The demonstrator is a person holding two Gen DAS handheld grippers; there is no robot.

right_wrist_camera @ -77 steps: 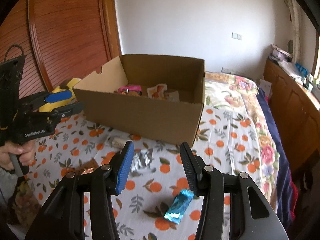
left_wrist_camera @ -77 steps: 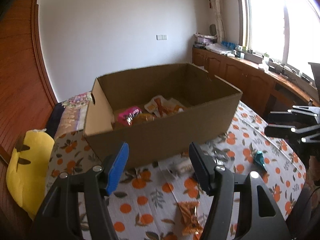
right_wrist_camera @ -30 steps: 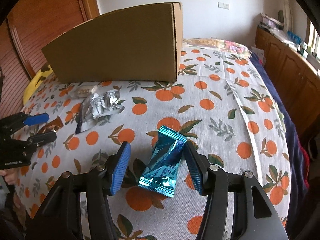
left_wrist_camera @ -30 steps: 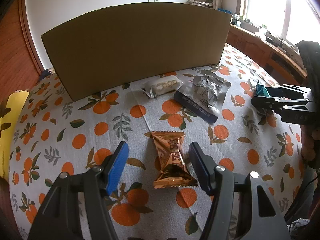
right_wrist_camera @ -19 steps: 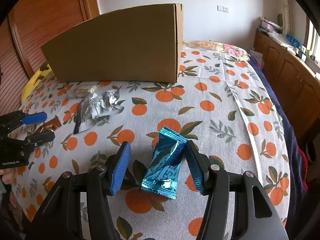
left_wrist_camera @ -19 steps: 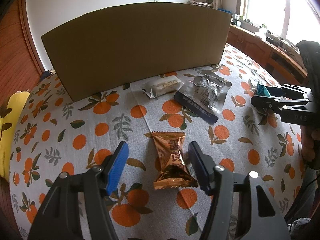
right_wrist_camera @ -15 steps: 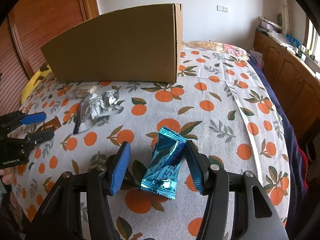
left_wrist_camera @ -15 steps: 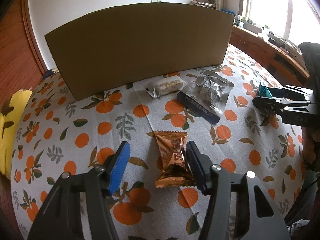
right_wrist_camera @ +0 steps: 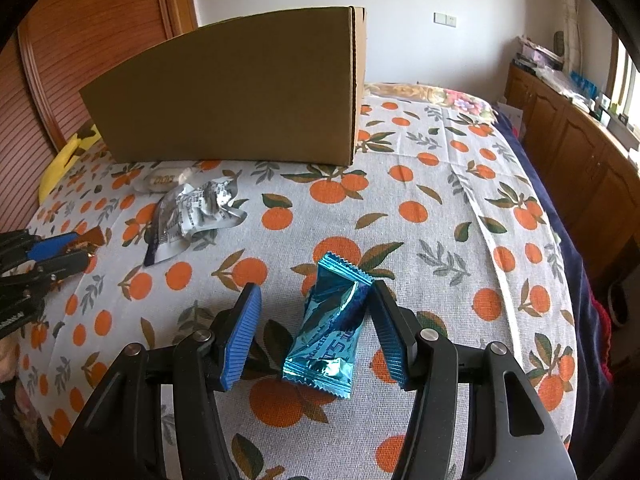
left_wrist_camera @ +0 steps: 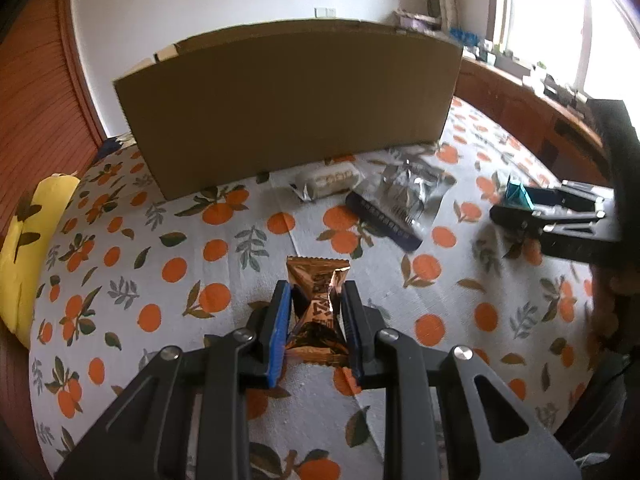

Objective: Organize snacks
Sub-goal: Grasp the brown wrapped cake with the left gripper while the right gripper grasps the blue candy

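Observation:
My left gripper [left_wrist_camera: 315, 300] is shut on an orange-brown snack packet [left_wrist_camera: 318, 288] that lies on the orange-print tablecloth [left_wrist_camera: 224, 240]. My right gripper [right_wrist_camera: 318, 312] is open, its jaws on either side of a blue foil snack packet [right_wrist_camera: 332, 324] on the cloth; the right pad touches the packet's edge. A brown cardboard box [left_wrist_camera: 288, 100] stands beyond; it also shows in the right wrist view [right_wrist_camera: 240, 92]. Its inside is hidden from both views.
A small white wrapped snack [left_wrist_camera: 332, 178] and a crumpled silver-and-dark-blue wrapper [left_wrist_camera: 404, 200] lie before the box. A yellow plush [left_wrist_camera: 24, 232] sits at the left edge. Wooden cabinets [right_wrist_camera: 580, 152] stand on the right.
My left gripper has closed its jaws on the orange-brown packet. My right gripper has stayed open around the blue packet. Before that, both grippers came down from above the box.

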